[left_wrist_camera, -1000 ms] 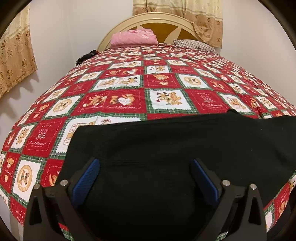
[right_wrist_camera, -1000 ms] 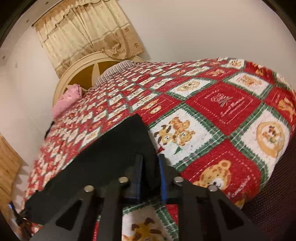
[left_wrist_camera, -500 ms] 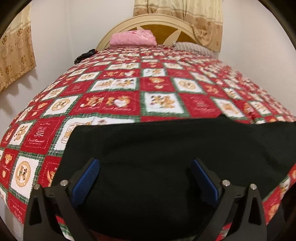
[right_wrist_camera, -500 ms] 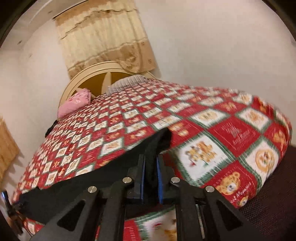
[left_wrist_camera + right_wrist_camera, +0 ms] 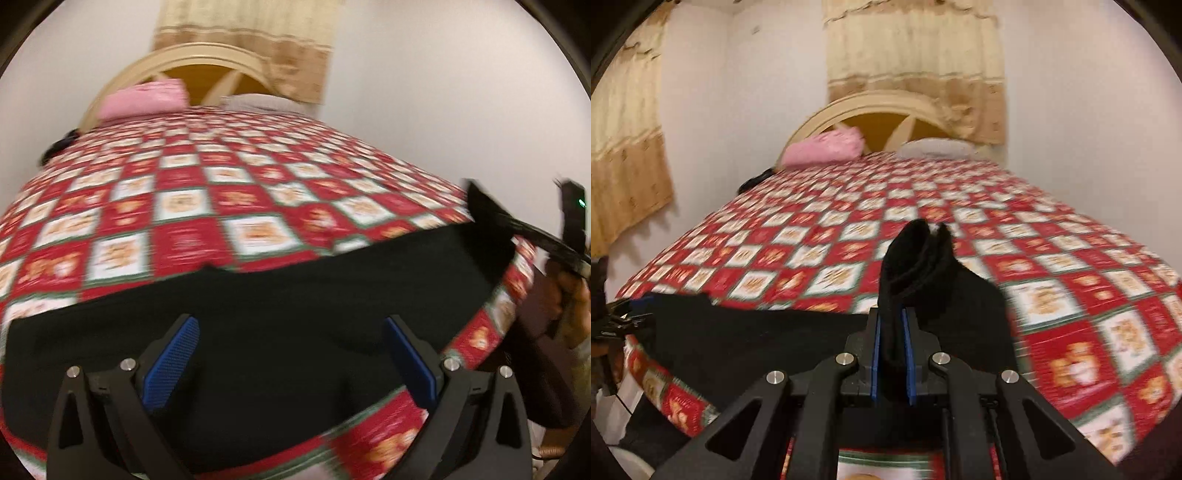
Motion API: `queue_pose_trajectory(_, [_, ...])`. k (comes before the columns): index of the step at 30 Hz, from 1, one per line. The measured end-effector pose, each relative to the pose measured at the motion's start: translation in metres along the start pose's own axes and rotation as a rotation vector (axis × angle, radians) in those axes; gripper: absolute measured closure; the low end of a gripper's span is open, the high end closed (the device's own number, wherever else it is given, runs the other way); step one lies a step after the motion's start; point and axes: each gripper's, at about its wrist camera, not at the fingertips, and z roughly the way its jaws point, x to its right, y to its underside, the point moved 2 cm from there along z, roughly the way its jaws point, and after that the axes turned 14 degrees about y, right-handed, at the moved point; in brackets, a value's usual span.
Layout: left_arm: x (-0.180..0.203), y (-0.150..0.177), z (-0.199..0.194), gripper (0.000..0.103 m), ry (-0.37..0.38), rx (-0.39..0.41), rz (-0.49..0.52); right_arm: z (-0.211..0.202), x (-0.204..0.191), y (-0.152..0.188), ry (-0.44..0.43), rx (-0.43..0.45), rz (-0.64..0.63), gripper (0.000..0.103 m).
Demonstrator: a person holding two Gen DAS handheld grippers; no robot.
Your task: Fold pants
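Note:
Black pants [image 5: 288,306] lie across the near edge of a bed with a red, white and green patchwork quilt [image 5: 207,206]. My left gripper [image 5: 291,354] is open, its blue pads spread wide just above the pants. My right gripper [image 5: 892,354] is shut on one end of the pants [image 5: 916,266] and holds it lifted above the quilt [image 5: 1071,295]; the pinched cloth sticks up past the pads. In the left wrist view that lifted end [image 5: 487,210] shows at the far right, with the right gripper's body behind it.
A pink pillow [image 5: 823,151] and a grey pillow [image 5: 934,147] lie at the cream headboard [image 5: 882,107]. A small dark object [image 5: 753,181] lies at the bed's far left edge. Curtains hang on the walls. The left gripper shows at the left edge [image 5: 617,317].
My right gripper has raised its end of the pants off the quilt and swung leftward. My left gripper has shifted so more pants lie to its left; it stays open.

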Motion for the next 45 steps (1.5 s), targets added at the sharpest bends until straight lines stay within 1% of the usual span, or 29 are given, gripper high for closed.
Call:
queue_pose_trajectory(2, [0.016, -0.003, 0.019, 0.001, 0.047, -0.028, 0.020, 0.007, -0.014, 0.007, -0.027, -0.015, -0.020, 0.092])
queue_pose_trajectory(5, [0.035, -0.010, 0.043, 0.001, 0.120, -0.053, 0.024, 0.020, -0.033, 0.019, -0.048, -0.041, -0.060, 0.092])
queue_pose_trajectory(6, [0.041, -0.012, 0.052, 0.001, 0.137, -0.058, 0.030, 0.028, -0.037, 0.026, -0.063, -0.070, -0.068, 0.092])
queue_pose_trajectory(8, [0.051, -0.018, 0.066, 0.001, 0.166, -0.067, 0.032, 0.038, -0.040, 0.033, -0.077, -0.103, -0.076, 0.092])
queue_pose_trajectory(9, [0.056, -0.021, 0.073, 0.001, 0.189, -0.070, 0.029, 0.044, -0.040, 0.040, -0.097, -0.128, -0.079, 0.092])
queue_pose_trajectory(10, [0.060, -0.024, 0.081, 0.001, 0.214, -0.073, 0.020, 0.047, -0.038, 0.042, -0.108, -0.134, -0.082, 0.091])
queue_pose_trajectory(11, [0.065, -0.027, 0.090, 0.001, 0.236, -0.078, 0.006, 0.046, -0.036, 0.042, -0.115, -0.123, -0.077, 0.090])
queue_pose_trajectory(14, [0.081, -0.036, 0.115, 0.002, 0.309, -0.104, -0.036, 0.041, -0.027, 0.041, -0.150, -0.119, -0.042, 0.078])
queue_pose_trajectory(16, [0.091, -0.040, 0.127, 0.002, 0.347, -0.113, -0.056, 0.032, -0.019, 0.040, -0.175, -0.101, -0.028, 0.074])
queue_pose_trajectory(18, [0.102, -0.045, 0.138, 0.004, 0.381, -0.121, -0.063, 0.023, -0.010, 0.040, -0.193, -0.078, -0.019, 0.062])
queue_pose_trajectory(19, [0.106, -0.048, 0.143, 0.005, 0.392, -0.127, -0.065, 0.018, -0.004, 0.040, -0.194, -0.060, -0.011, 0.061])
queue_pose_trajectory(21, [0.112, -0.052, 0.153, 0.011, 0.420, -0.139, -0.075, 0.012, 0.010, 0.039, -0.178, -0.018, 0.024, 0.060])
queue_pose_trajectory(22, [0.115, -0.054, 0.158, 0.017, 0.430, -0.147, -0.082, 0.010, 0.024, 0.040, -0.165, 0.013, 0.074, 0.060])
queue_pose_trajectory(23, [0.119, -0.056, 0.161, 0.019, 0.439, -0.151, -0.085, 0.010, 0.031, 0.040, -0.157, 0.026, 0.105, 0.060])
queue_pose_trajectory(25, [0.124, -0.059, 0.168, 0.019, 0.444, -0.148, -0.089, 0.011, 0.050, 0.040, -0.148, 0.048, 0.212, 0.060])
queue_pose_trajectory(28, [0.128, -0.064, 0.175, 0.021, 0.424, -0.139, -0.099, 0.011, 0.059, 0.040, -0.153, 0.062, 0.272, 0.060])
queue_pose_trajectory(30, [0.127, -0.067, 0.178, 0.032, 0.413, -0.139, -0.107, 0.010, 0.060, 0.040, -0.139, 0.075, 0.274, 0.060])
queue_pose_trajectory(31, [0.129, -0.067, 0.179, 0.044, 0.412, -0.140, -0.111, 0.010, 0.061, 0.040, -0.135, 0.078, 0.279, 0.060])
queue_pose_trajectory(32, [0.130, -0.067, 0.179, 0.050, 0.408, -0.142, -0.112, 0.011, 0.063, 0.040, -0.135, 0.078, 0.291, 0.059])
queue_pose_trajectory(33, [0.129, -0.068, 0.180, 0.053, 0.401, -0.141, -0.116, 0.011, 0.064, 0.040, -0.137, 0.076, 0.298, 0.058])
queue_pose_trajectory(34, [0.129, -0.067, 0.180, 0.064, 0.407, -0.141, -0.124, 0.012, 0.065, 0.041, -0.133, 0.078, 0.313, 0.057])
queue_pose_trajectory(35, [0.129, -0.066, 0.179, 0.072, 0.411, -0.143, -0.133, 0.012, 0.067, 0.041, -0.127, 0.081, 0.323, 0.056])
queue_pose_trajectory(36, [0.128, -0.064, 0.178, 0.074, 0.403, -0.141, -0.137, 0.011, 0.069, 0.042, -0.125, 0.083, 0.330, 0.054])
queue_pose_trajectory(39, [0.127, -0.062, 0.175, 0.087, 0.390, -0.127, -0.146, 0.011, 0.073, 0.043, -0.115, 0.085, 0.351, 0.053])
queue_pose_trajectory(41, [0.125, -0.063, 0.173, 0.090, 0.390, -0.115, -0.159, 0.011, 0.074, 0.045, -0.114, 0.082, 0.355, 0.052])
queue_pose_trajectory(44, [0.126, -0.068, 0.159, 0.090, 0.393, -0.081, -0.160, 0.012, 0.073, 0.045, -0.113, 0.085, 0.348, 0.052])
queue_pose_trajectory(45, [0.126, -0.069, 0.152, 0.090, 0.407, -0.069, -0.166, 0.011, 0.073, 0.045, -0.111, 0.091, 0.344, 0.052])
